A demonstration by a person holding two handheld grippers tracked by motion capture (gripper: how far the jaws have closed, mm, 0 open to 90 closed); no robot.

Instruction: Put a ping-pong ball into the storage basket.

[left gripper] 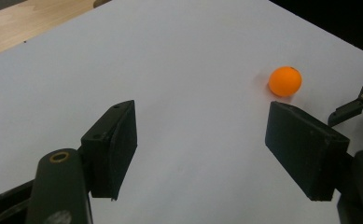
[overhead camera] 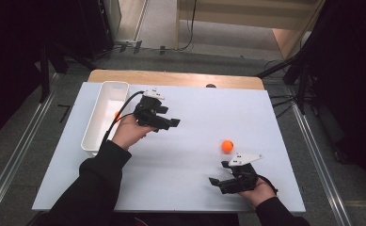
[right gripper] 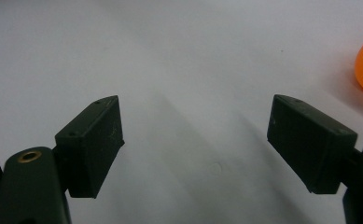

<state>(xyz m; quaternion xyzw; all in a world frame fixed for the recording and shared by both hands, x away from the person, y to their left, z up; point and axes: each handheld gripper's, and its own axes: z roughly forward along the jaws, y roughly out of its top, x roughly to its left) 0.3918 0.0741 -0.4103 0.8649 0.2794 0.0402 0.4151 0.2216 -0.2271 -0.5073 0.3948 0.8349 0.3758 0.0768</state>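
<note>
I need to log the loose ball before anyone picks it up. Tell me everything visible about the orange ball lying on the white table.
The orange ball is small, round, smooth and matte, plastic by the look, like a table-tennis ball. It rests alone on the white table, right of centre, with a faint shadow beneath. Nothing touches it. It lies just beyond the right tongs and well away from the left tongs; both stand open and empty.
</note>
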